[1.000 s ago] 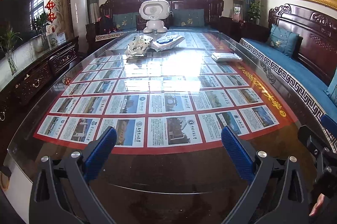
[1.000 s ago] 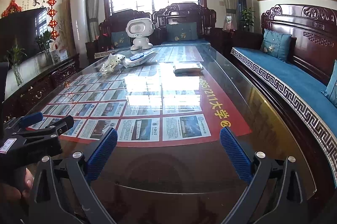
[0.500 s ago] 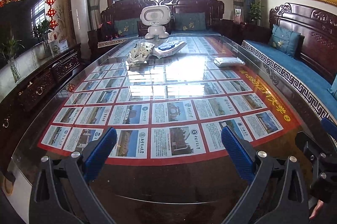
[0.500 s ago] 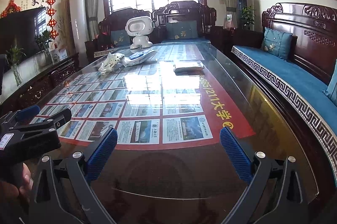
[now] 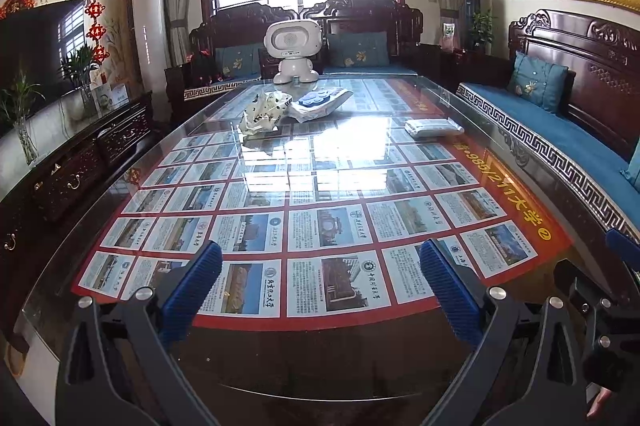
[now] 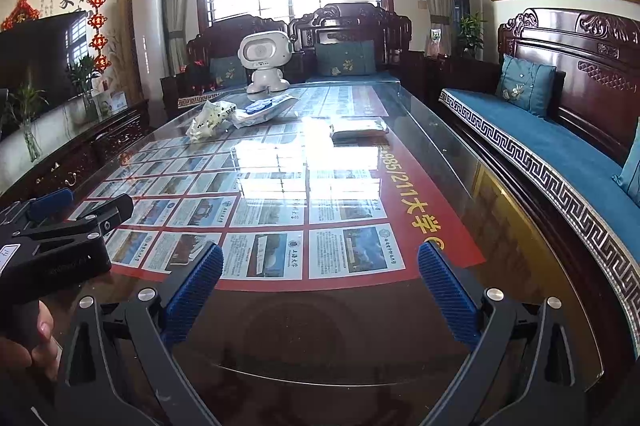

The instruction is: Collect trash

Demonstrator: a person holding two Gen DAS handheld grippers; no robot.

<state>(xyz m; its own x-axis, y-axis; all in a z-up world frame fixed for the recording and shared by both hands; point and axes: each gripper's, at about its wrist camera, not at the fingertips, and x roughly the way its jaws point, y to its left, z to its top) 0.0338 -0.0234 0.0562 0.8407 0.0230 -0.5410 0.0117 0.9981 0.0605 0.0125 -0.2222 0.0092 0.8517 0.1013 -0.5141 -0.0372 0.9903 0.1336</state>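
A crumpled white spotted bag lies at the far end of the glass-topped table; it also shows in the right wrist view. Beside it lies a white packet with a blue print. A flat white packet lies to the right. My left gripper is open and empty over the table's near end. My right gripper is open and empty to its right. All the trash is far ahead of both.
A white toy robot stands at the table's far end. A blue-cushioned wooden bench runs along the right side. A dark cabinet with a TV and plants lines the left. Carved chairs stand at the back.
Both grippers have risen slightly and edged forward over the table. Both remain open and nothing on the table has moved.
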